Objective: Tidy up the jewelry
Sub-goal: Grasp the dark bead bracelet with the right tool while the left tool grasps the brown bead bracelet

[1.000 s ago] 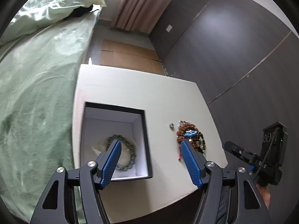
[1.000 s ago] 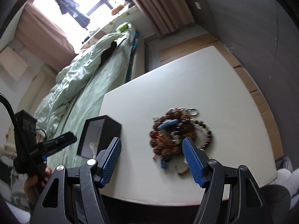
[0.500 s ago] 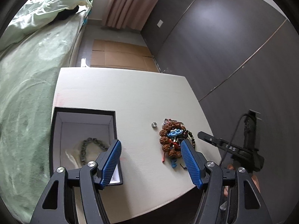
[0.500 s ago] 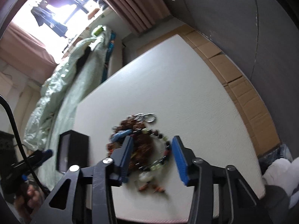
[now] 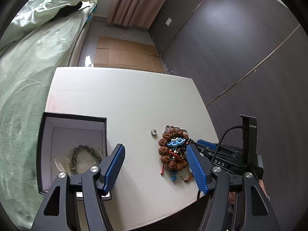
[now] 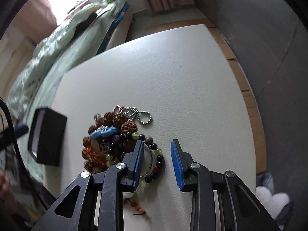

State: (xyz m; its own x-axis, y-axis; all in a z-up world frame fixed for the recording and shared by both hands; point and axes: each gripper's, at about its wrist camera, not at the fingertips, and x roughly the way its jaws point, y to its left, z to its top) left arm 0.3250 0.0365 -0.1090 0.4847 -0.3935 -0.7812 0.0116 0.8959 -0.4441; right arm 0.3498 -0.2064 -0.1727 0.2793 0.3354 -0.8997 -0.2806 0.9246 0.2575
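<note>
1. The right gripper [image 6: 156, 160] is hanging low over the jewelry pile [image 6: 113, 144] on the white table [image 6: 173, 77], its blue ribbed fingers [image 6: 176, 159] parted a moderate way; the round-bead bracelet [image 6: 154, 159] is curving between them, and whether either pad is touching it is hard to say.
2. The left gripper [image 5: 155, 166] is hovering with fingers spread wide, gripping nothing, between the pile and the black box [image 5: 72, 154].
3. The pile is lying right of the box, its long axis running toward the table's far edge.
4. It is showing knobbly brown seed beads, a blue charm [image 6: 104, 131] and a twisted metal chain [image 6: 137, 113].
5. A dark bead bracelet [image 5: 82, 158] is lying inside the white-lined box; a small silver ring [image 5: 153, 132] is sitting just beside the pile.
</note>
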